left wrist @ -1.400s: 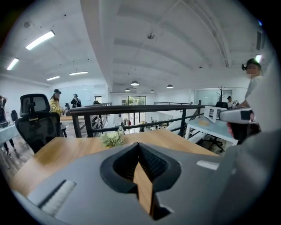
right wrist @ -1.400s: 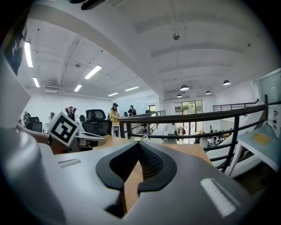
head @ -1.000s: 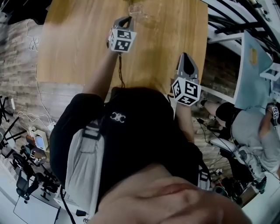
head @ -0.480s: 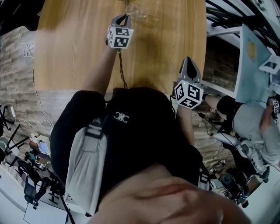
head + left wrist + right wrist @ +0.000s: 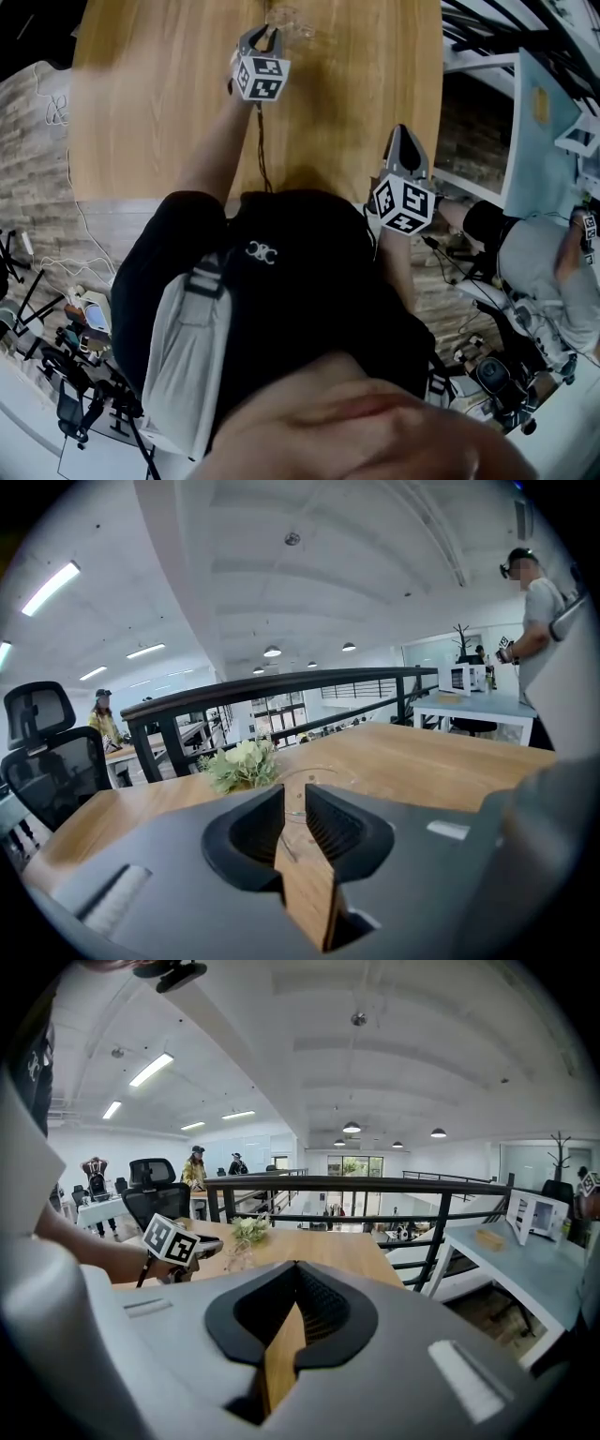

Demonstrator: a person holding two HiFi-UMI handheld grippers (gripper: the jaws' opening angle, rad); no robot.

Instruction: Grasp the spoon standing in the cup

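Left gripper (image 5: 262, 36) jaws only narrowly apart, just short of the glass cup (image 5: 294, 19) at top centre; spoon too faint to see, so I'd widen, centre on its handle, then close; right gripper (image 5: 402, 137) closed, idle mid-right.

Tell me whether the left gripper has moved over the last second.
Yes. The left gripper has crept forward, away from the table's near edge and toward the clear cup at its far end.
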